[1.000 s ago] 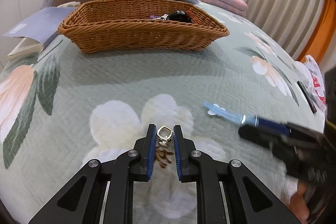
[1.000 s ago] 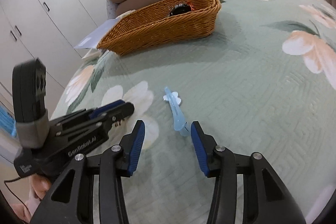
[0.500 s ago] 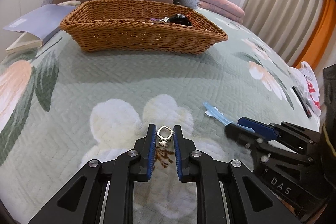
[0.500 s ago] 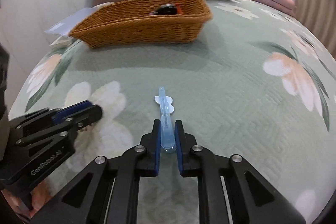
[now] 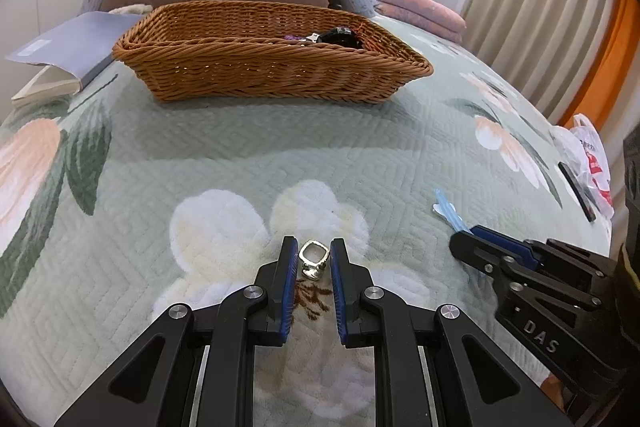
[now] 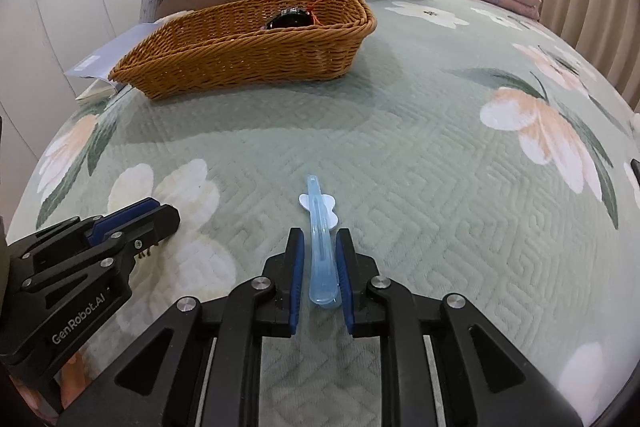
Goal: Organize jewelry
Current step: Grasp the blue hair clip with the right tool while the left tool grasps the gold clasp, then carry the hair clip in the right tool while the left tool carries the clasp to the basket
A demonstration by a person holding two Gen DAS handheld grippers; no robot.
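The left claw (image 5: 314,261) pinches a silver ring (image 5: 314,259) just above the bed (image 5: 280,155), while the right claw (image 6: 319,259) is pressed onto a blue hair clip (image 6: 320,239) that appears barely lifted off the quilt. The basket (image 5: 260,75) further up the bed already holds a dark bracelet (image 5: 340,35) and other small pieces. Judged from this, sorting is partly done; both gripped items remain to be carried to the basket.

Between the left gripper's (image 5: 314,261) blue rubbery pads sits a shiny metal ring (image 5: 314,259). A translucent glossy plastic hair clip (image 6: 321,251) lies between the right gripper's (image 6: 320,263) pads, over matt quilted cloth bedspread (image 6: 420,155). The basket (image 5: 260,75) beyond is rough woven wicker.
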